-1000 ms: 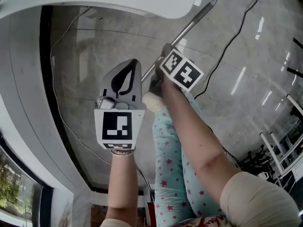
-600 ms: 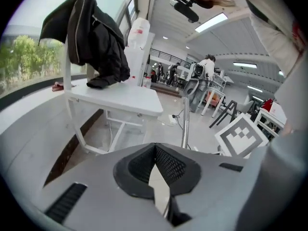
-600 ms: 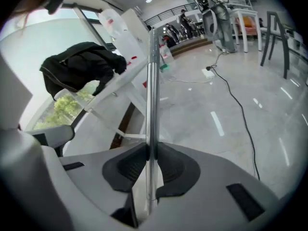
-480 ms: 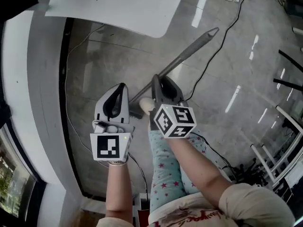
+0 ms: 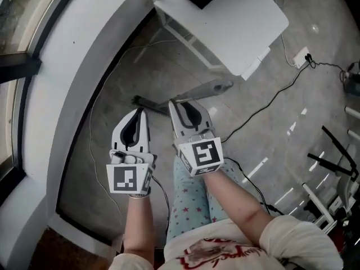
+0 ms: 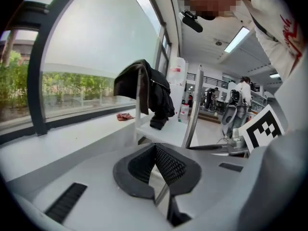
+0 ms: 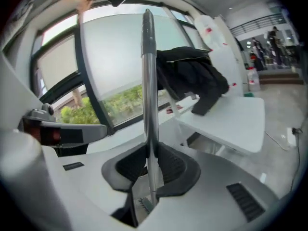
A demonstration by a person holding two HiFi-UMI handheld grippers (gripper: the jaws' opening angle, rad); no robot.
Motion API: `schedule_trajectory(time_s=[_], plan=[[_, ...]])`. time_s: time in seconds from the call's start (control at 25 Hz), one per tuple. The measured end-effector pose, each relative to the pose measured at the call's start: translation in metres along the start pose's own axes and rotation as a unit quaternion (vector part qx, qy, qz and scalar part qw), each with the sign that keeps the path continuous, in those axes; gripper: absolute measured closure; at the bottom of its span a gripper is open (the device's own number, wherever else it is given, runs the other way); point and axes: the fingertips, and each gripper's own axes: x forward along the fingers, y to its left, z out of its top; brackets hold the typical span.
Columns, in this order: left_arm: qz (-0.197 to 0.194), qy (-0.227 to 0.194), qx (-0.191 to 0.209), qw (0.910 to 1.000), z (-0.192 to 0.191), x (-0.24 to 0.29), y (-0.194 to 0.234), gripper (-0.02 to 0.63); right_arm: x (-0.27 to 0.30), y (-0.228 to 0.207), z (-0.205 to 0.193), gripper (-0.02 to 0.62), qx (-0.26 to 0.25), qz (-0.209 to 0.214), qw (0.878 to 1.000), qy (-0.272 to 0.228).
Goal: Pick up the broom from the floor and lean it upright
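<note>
Seen from the head, a person stands on a grey polished floor [image 5: 112, 167] with a hand-held gripper in each hand, both reaching forward. The right hand-held gripper [image 5: 183, 104] is clamped on the broom [image 5: 216, 87]. Its own view shows the silver handle rising straight up between the two dark ribbed pads, which press on it from either side. From above, the handle looks strongly foreshortened. Its grey far end points toward the near edge of a white table [image 5: 247, 32], and a dark part shows to the left, just ahead of the left hand-held gripper [image 5: 136, 112]. That gripper is just beside the right one and apart from it. Its pads meet at the tips with nothing between them. In its view the broom handle stands a little beyond the jaws, beside the right gripper's marker cube [image 6: 262, 129].

A dark jacket [image 6: 154, 93] is draped at the table. A curved white window ledge [image 5: 73, 66] runs along the floor's left edge. A black cable [image 5: 270, 100] trails across the floor on the right. The person's star-patterned trousers [image 5: 191, 207] show below the grippers.
</note>
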Motion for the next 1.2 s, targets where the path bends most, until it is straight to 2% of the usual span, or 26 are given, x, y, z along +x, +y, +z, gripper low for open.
schedule_trajectory(time_s=[0.12, 0.24, 0.32, 0.4, 0.64, 0.72, 0.92, 1.04, 1.12, 1.2], plan=[[0.050, -0.030, -0.026, 0.9980, 0.018, -0.038, 0.028, 0.586, 0.011, 0.050, 0.017, 0.506, -0.082, 0.073, 0.994, 0.009], [0.065, -0.037, -0.035, 0.9965, 0.032, -0.082, 0.043, 0.586, 0.005, 0.092, 0.031, 0.506, -0.143, 0.123, 0.982, 0.014], [0.076, -0.050, -0.043, 0.9949, 0.045, -0.102, 0.056, 0.586, 0.010, 0.120, 0.047, 0.506, -0.181, 0.168, 0.969, 0.002], [0.100, -0.065, -0.053, 0.9914, 0.053, -0.117, 0.071, 0.586, 0.023, 0.145, 0.060, 0.506, -0.217, 0.221, 0.951, -0.002], [0.174, -0.055, -0.091, 0.9790, 0.044, -0.145, 0.126, 0.586, 0.077, 0.200, 0.072, 0.506, -0.245, 0.310, 0.918, 0.016], [0.196, -0.055, -0.107, 0.9732, 0.042, -0.146, 0.143, 0.586, 0.100, 0.218, 0.065, 0.506, -0.260, 0.346, 0.901, 0.031], [0.234, -0.045, -0.130, 0.9625, 0.047, -0.147, 0.184, 0.586, 0.152, 0.263, 0.045, 0.506, -0.294, 0.444, 0.843, 0.078], [0.258, -0.061, -0.140, 0.9540, 0.060, -0.140, 0.213, 0.586, 0.189, 0.288, 0.045, 0.506, -0.305, 0.491, 0.810, 0.099], [0.277, -0.069, -0.154, 0.9459, 0.064, -0.136, 0.231, 0.586, 0.214, 0.301, 0.044, 0.506, -0.311, 0.513, 0.792, 0.116], [0.293, -0.072, -0.163, 0.9394, 0.066, -0.134, 0.249, 0.586, 0.237, 0.312, 0.041, 0.506, -0.320, 0.524, 0.779, 0.126]])
